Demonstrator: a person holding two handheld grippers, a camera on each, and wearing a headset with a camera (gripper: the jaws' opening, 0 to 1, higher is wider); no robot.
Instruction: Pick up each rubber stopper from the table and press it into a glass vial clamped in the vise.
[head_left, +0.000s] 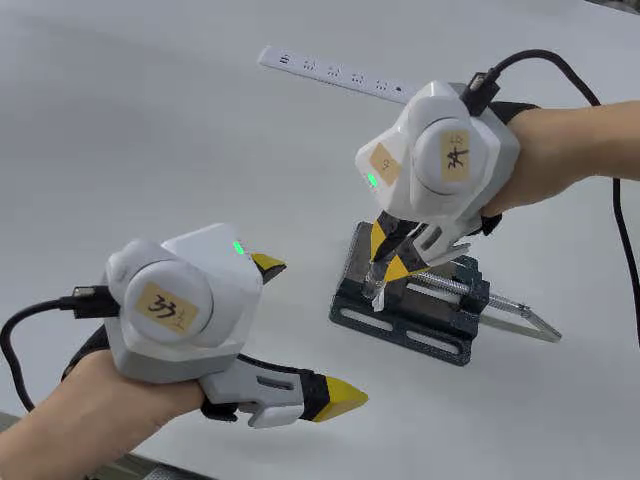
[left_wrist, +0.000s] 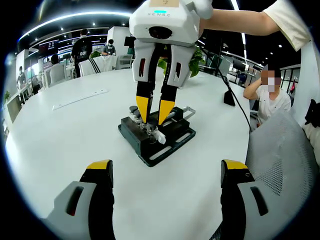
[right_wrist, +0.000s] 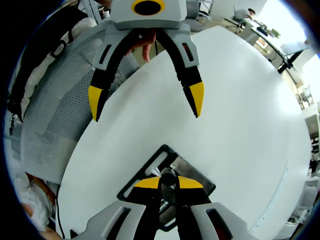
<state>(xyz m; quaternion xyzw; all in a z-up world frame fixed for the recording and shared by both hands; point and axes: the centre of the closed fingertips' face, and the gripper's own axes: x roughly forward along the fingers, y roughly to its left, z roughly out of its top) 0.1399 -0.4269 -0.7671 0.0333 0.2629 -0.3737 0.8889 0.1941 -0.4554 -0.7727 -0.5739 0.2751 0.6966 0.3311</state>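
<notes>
A dark vise stands on the white table, right of centre. My right gripper points down onto the vise's near end, over a glass vial. In the right gripper view its yellow tips stand almost together, shut on a dark rubber stopper above the vise. The left gripper view shows the right gripper over the vise, with a stoppered vial beside it and a clear vial below. My left gripper hovers open and holds nothing, at the lower left.
A white power strip lies at the far side of the table. The vise's screw handle sticks out to the right. Black cables trail from both grippers. A mesh chair and seated people are beyond the table edge.
</notes>
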